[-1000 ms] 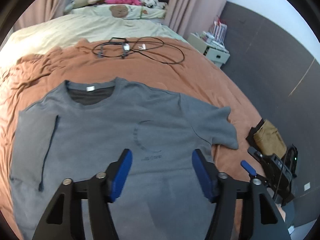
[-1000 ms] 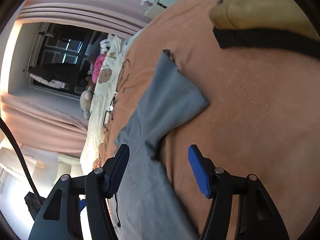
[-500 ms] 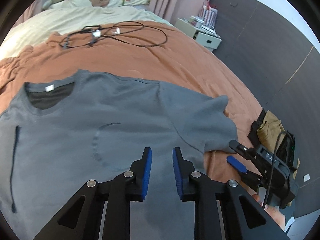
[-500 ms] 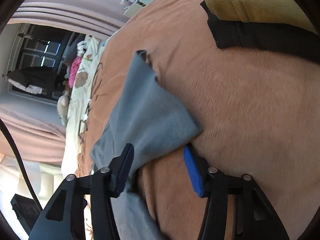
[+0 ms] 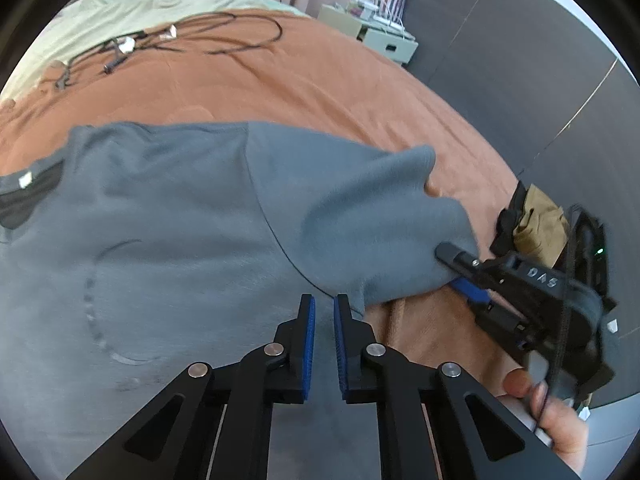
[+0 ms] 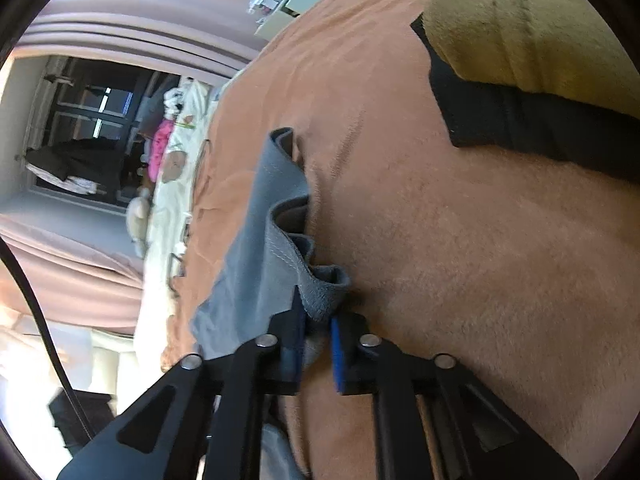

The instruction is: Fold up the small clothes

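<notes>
Grey T-shirt [image 5: 168, 216] lies front-up on the orange blanket [image 5: 312, 76] that covers the bed, collar toward the far side, one short sleeve [image 5: 360, 208] reaching toward the blanket's right edge.

Right gripper [image 6: 318, 330]: my right wrist view shows its blue pads clamped on a bunched fold of that sleeve's hem [image 6: 320, 292], cloth pinched between them; jaws have just been closing. Left wrist view confirms it from outside, the right gripper [image 5: 460, 276] biting the sleeve's lower corner, with my hand [image 5: 556, 420] on its grip at the blanket's right edge.

Left gripper [image 5: 324, 320]: jaws have just been closing and now stand nearly together, a narrow gap left. They sit over the shirt's side near the armpit seam. I cannot tell whether any cloth is caught between the pads; none shows in the gap.

Only the left view gives me the tangle of black cables [image 5: 168, 40] on the blanket's far part and the white drawer unit [image 5: 384, 36] beyond the far right corner. Only the right view shows closely the mustard and black folded cloth [image 6: 520, 40] near the right edge, apart from the sleeve.
</notes>
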### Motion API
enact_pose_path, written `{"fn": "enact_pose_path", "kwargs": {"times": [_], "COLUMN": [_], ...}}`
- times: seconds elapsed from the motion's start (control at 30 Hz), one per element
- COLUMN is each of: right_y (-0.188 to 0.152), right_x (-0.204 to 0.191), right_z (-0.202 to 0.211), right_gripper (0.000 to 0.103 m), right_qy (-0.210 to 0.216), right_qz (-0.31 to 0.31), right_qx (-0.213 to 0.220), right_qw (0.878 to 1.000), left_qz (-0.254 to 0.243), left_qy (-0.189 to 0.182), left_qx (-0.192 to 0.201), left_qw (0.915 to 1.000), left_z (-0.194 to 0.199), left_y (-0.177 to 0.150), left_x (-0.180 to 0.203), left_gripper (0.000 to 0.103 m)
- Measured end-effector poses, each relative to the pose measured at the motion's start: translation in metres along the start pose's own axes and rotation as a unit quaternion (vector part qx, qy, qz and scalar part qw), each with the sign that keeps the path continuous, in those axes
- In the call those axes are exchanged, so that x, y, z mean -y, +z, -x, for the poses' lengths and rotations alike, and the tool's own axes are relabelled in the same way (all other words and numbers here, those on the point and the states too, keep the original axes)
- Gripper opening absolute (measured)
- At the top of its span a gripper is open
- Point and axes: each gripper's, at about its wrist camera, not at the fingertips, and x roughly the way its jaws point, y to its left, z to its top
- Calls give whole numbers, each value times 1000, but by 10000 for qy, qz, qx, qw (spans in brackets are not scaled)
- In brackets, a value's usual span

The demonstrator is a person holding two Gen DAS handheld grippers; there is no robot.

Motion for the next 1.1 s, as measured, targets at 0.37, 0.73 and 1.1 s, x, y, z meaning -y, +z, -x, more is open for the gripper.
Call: {"fn": "enact_pose_path", "kwargs": {"times": [0.37,0.73,1.1], "right_y": [-10,-7,8], "right_x": [-35,-49,-41], "right_z": [25,11,2], "right_gripper": [4,3,3], "right_qy": [715,1022,1158], "right_qz": [595,824,869], "right_qx": [55,-161,-332], "right_qw": [9957,9912,9889], "left_qz": [399,756,879], "left_qy": [-371,-473,-720], "left_qx": [-291,-214,-198], "left_qw": [9981,9958,9933], "left_z": [-23,-35,-27], "left_y": [-13,-7,-5], "left_x": [-4,-7,-19], "left_gripper": [7,5,3]}}
